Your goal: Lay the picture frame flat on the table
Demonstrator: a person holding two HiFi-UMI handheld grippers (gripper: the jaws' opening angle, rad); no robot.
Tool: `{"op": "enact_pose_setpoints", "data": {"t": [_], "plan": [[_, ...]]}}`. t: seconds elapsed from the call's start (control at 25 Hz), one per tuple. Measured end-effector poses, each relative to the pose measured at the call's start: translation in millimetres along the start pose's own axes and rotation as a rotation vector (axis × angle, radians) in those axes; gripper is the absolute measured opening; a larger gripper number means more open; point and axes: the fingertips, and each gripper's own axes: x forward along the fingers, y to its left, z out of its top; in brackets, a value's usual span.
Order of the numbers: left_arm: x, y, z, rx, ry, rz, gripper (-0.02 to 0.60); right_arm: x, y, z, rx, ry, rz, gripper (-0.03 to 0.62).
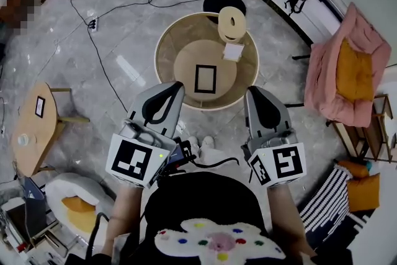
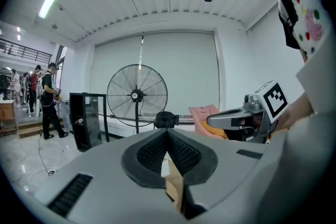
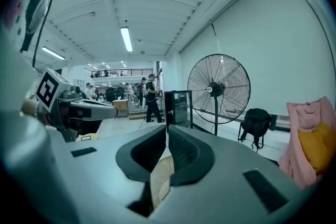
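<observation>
On the round table (image 1: 166, 40) ahead, in the head view, the frame (image 1: 205, 79) shows as a full dark rectangle on the raised inner disc. It appears to lie flat already, though this steep look down cannot settle that. Its long axis runs straight away from the person. The left gripper (image 1: 175, 86) and right gripper (image 1: 251, 92) are held low, near the body, short of the rim. The frame sits forward of both and between them, a little nearer the left tip.

Left gripper view: the pads (image 2: 157, 150) meet at the tip with nothing between them, so the left gripper (image 2: 168, 131) is clenched and empty. No frame shows, only a fan (image 2: 137, 95) beyond.

Right gripper view: the right gripper (image 3: 166, 128) is likewise pinched closed on nothing, and the frame is out of sight.
</observation>
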Motion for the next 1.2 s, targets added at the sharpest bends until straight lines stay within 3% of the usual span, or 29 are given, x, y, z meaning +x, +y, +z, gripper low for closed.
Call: {"op": "enact_pose_setpoints", "data": {"t": [1.2], "plan": [[-3.7, -5.3, -9.6, -0.003, 0.021, -0.034, 0.016, -4.2, 12.2, 0.6, -0.011, -0.006, 0.024, 0.040]]}}
